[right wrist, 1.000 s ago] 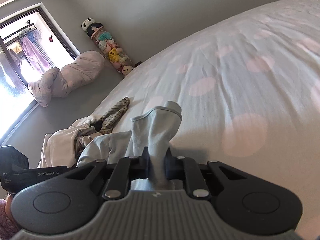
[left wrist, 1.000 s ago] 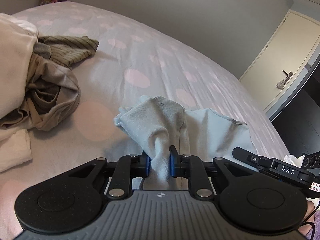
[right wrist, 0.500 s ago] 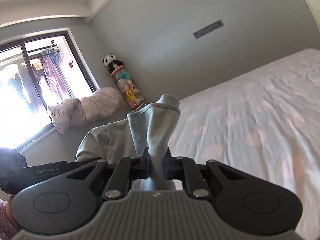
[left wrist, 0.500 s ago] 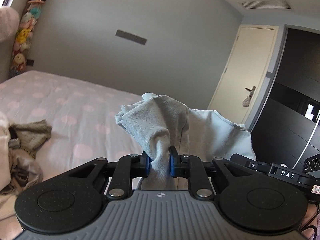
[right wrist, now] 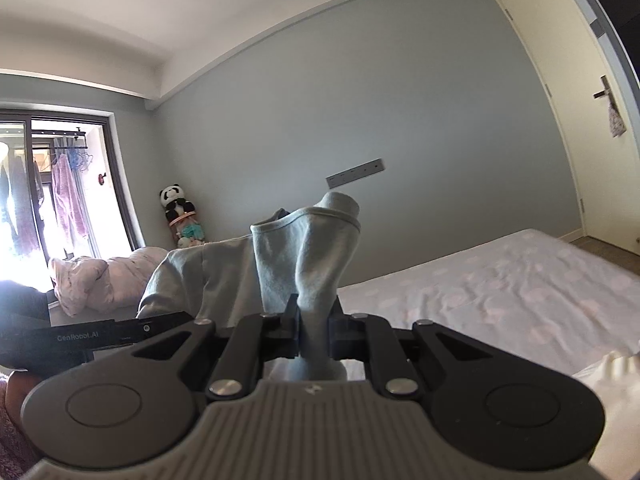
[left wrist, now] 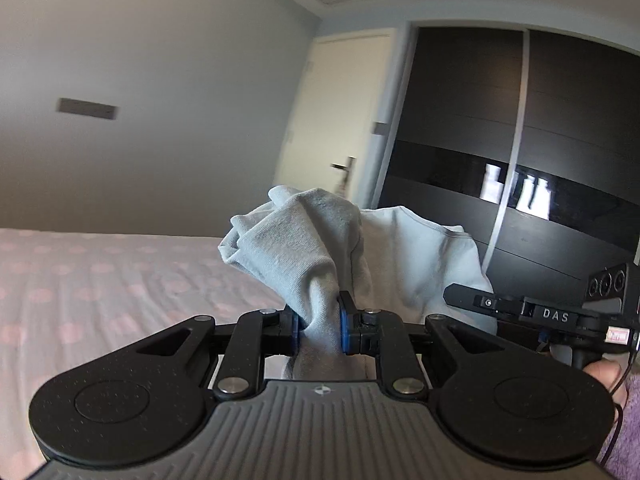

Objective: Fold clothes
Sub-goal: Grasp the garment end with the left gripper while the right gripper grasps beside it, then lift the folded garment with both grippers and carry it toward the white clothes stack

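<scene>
garment (left wrist: pixel 320 248) above dotted bed (left wrist: pixel 120 280)

Your left claw (left wrist: pixel 319 330) is clamped on a bunched fold of the pale blue garment (left wrist: pixel 304 240), blue pads (left wrist: pixel 343 330) pressing in from both sides. The cloth rises above the claw in a crumpled peak and spreads off to the right, where a hemmed edge curves down. Over there your right claw's black body (left wrist: pixel 520 308), lettered DAS, sits against the cloth's far edge, with a thumb (left wrist: pixel 602 372) and a purple sleeve (left wrist: pixel 624 432) just below it. To the left lies the bed (left wrist: pixel 100 280), its sheet dotted pink. Behind stand a grey wall, a cream door (left wrist: pixel 336 120) and a dark glossy wardrobe (left wrist: pixel 520 140).
</scene>
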`<action>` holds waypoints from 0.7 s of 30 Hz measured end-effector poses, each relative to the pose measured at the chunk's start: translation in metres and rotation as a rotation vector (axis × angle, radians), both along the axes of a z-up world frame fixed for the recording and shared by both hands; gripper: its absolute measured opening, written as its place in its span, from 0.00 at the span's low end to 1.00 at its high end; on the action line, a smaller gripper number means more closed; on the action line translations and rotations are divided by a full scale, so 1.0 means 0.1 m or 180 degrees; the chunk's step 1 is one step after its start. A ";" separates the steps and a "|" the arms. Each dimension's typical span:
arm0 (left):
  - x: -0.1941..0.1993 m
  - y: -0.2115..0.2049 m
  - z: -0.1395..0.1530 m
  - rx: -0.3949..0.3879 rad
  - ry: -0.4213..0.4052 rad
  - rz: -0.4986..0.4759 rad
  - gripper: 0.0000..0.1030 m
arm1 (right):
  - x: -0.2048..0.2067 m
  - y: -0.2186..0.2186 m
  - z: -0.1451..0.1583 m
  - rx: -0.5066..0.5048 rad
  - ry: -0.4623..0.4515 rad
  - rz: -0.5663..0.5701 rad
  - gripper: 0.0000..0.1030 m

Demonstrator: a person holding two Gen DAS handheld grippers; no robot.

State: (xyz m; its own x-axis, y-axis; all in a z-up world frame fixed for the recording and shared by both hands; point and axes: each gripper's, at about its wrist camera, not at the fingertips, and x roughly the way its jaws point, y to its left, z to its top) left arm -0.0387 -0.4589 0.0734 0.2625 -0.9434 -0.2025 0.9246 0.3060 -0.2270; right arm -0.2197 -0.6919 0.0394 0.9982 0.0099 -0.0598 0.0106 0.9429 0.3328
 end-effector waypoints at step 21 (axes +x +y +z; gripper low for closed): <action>-0.54 -2.04 -0.92 0.0573 0.0438 -0.0859 0.15 | -1.06 -1.94 -0.31 0.0023 0.0907 -0.0824 0.14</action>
State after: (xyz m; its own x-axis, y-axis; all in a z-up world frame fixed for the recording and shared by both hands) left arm -0.0928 -0.6629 -0.0184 -0.0328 -0.9211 -0.3879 0.9421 0.1010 -0.3197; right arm -0.3260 -0.8860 0.0081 0.9111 -0.2387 -0.3359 0.3409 0.8946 0.2889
